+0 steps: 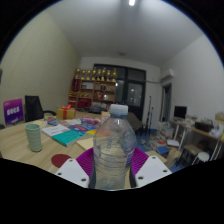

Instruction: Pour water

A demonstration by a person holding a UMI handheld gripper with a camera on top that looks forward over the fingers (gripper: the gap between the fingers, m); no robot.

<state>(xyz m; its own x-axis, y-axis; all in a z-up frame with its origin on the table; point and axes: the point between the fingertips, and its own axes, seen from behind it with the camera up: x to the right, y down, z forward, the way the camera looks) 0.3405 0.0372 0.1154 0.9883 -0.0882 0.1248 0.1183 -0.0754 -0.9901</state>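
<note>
While my gripper (112, 168) clamps the bottle (114, 148), I keep it upright until over the far-left cup (34, 137).

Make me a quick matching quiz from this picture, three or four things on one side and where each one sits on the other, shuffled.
Things:
1. water bottle
2. green cup
3. shelf unit
4. office chair

Places:
A. against the far wall, beside the dark windows
B. between the claw fingers, pink pads at both sides
C. behind the wooden table, near the purple box
D. standing on the wooden table, off to one side of the bottle

Pairs: 1-B, 2-D, 3-A, 4-C
</note>
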